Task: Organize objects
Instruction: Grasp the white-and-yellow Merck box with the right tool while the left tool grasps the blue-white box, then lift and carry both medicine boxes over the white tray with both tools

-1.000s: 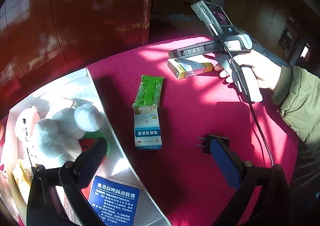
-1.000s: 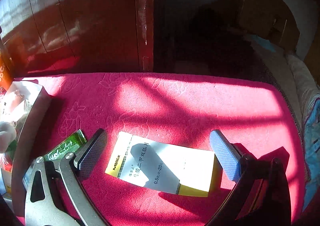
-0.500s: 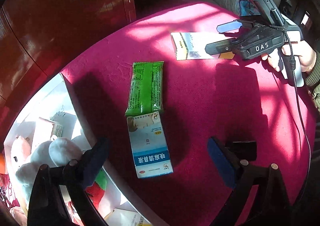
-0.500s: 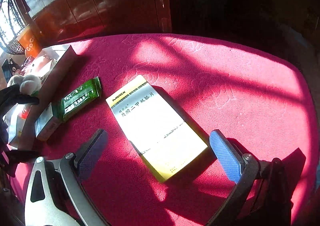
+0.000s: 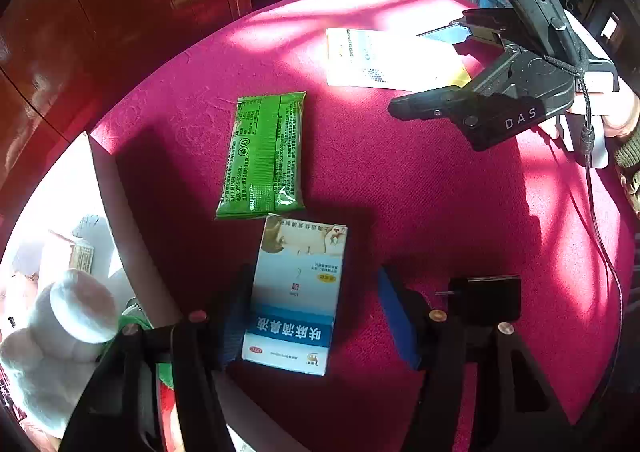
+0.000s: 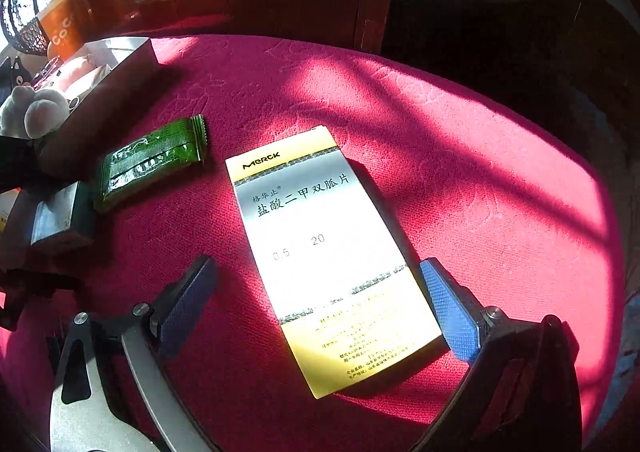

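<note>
On red cloth (image 5: 400, 188), at 6 o'clock in left wrist view: blue box (image 5: 296, 292) lying flat between fingers of left gripper (image 5: 310, 318). Jaws closing; left pad right against box's edge, right pad still just clear of it. Touching box's far end, toward 12 o'clock: green packet (image 5: 264, 156), flat. At 9 o'clock: white bin (image 5: 120, 220), holding plush toy (image 5: 60, 328) and small cartons. At 4 o'clock, near right finger: black plug (image 5: 484, 298) on cloth. At 2 o'clock: right gripper (image 5: 436, 68), held by hand (image 5: 616, 112), straddling white-and-yellow box (image 5: 384, 60).

Across right wrist view, centre: white-and-yellow box (image 6: 332, 252) flat on cloth (image 6: 500, 192), running from 11 to 5 o'clock, lying between fingers of right gripper (image 6: 316, 308). Jaws spread wide; right pad just beside box's edge, touching or not cannot tell; left pad well apart from it. At 9 o'clock: green packet (image 6: 152, 160), blue box (image 6: 60, 220) beside it, bin (image 6: 120, 80) behind.
</note>
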### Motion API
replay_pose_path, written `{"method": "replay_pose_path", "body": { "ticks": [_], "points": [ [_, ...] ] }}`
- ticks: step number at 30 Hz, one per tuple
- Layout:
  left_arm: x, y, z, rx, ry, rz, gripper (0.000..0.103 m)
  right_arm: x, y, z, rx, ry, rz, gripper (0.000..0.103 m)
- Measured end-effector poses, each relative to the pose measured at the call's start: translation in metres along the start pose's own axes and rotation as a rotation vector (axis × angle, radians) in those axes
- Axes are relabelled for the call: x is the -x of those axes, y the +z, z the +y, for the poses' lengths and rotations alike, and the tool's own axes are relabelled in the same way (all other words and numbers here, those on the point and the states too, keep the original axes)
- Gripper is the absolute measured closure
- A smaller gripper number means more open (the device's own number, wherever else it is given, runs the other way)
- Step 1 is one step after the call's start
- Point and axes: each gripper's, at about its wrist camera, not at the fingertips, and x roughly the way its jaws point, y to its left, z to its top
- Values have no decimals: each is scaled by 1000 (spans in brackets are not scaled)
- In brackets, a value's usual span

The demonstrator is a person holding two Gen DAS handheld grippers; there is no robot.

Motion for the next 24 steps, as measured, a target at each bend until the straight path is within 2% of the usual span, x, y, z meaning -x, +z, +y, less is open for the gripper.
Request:
{"method": "replay_pose_path", "body": {
  "ticks": [2, 3, 4, 5, 7, 10, 13, 17, 20, 22, 24],
  "points": [
    [1, -1, -1, 6, 4, -1, 44, 0, 0, -2, -30, 2, 0, 7],
    [3, -1, -2, 7, 8, -6, 54, -1, 0, -3, -37, -5, -2, 9],
    [5, -2, -3, 8, 13, -17, 67, 0, 1, -2, -41, -9, -3, 15],
    [7, -4, -4, 0, 34, -29, 67, 2, 1, -2, -44, -12, -7, 31],
    [10, -9, -11, -28, 60, -47, 67, 7, 3, 1, -48, -20, -8, 47],
    [17, -17, -17, -14, 66, -86, 67, 12, -2, 3, -61, -42, 2, 47],
    [33, -23, -22, 11, 72, -155, 67, 23, -14, -4, -146, -48, -23, 47],
    [62, -34, -33, 58, 82, -285, 67, 58, -35, -5, -248, -26, -119, 47],
    [83, -44, -44, 110, 57, -374, 67, 90, -51, 5, -326, -49, -192, 47],
    [92, -44, -48, 132, 65, -423, 67, 114, -65, 11, -400, -49, -245, 47],
    [100, -43, -52, 156, 85, -467, 67, 142, -80, 21, -454, -90, -318, 47]
  ]
}}
